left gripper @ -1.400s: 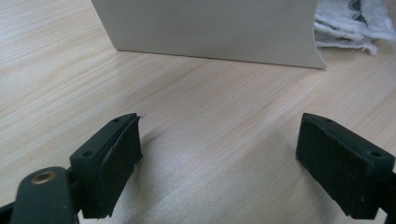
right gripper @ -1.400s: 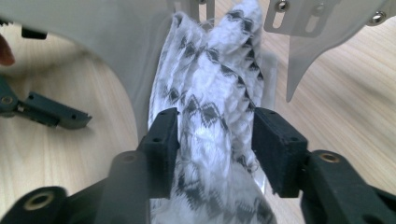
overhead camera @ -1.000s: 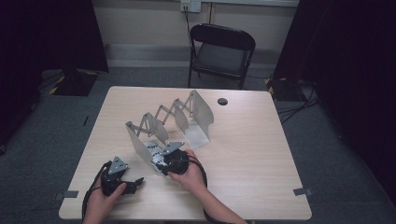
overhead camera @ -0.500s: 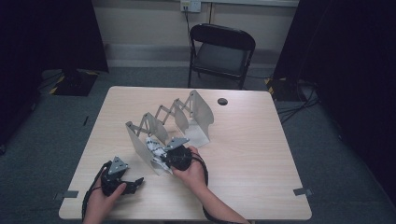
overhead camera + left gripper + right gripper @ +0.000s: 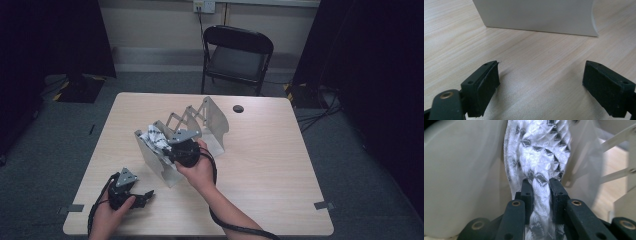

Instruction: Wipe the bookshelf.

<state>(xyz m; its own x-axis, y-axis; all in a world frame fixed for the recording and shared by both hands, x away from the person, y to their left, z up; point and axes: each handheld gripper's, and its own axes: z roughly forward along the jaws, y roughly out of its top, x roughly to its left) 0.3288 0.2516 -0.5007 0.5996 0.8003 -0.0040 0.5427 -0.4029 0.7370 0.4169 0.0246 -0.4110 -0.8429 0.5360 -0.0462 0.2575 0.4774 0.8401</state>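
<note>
Your right gripper (image 5: pixel 167 149) pinches the white cloth with black zigzag marks (image 5: pixel 155 140). In the right gripper view both pads (image 5: pixel 526 191) press on a bunched fold of the cloth (image 5: pixel 537 157), which rises in a thick gather above the jaws. The jaws have just been closing, with the cloth between them.

The cloth sits at the nearest slot of the expanding metal rack (image 5: pixel 210 117), between the front plate (image 5: pixel 150 160) and the next plate behind it. In the high view part of the cloth stands above the plates' top edges. In the right gripper view a pale plate (image 5: pixel 461 182) lies to the left of the cloth and the rack's scissor links (image 5: pixel 619 175) to the right; I cannot tell whether the cloth touches the plates.

The rack stands near the middle of the table (image 5: pixel 280 175) and runs on a slant, its front plate towards the near left corner and its last plate towards the far edge. A small dark disc (image 5: pixel 238 108) lies near the far edge, apart from the rack.

Your left gripper (image 5: pixel 142 196) rests near the near left corner, low over the wood, pointing towards the front plate. Its jaws are spread wide with bare tabletop (image 5: pixel 541 82) between the pads (image 5: pixel 489 85). The white base of the front plate (image 5: pixel 536 15) stands ahead of them, apart from the tips.

A black folding chair (image 5: pixel 235 55) stands on the floor beyond the far edge.
</note>
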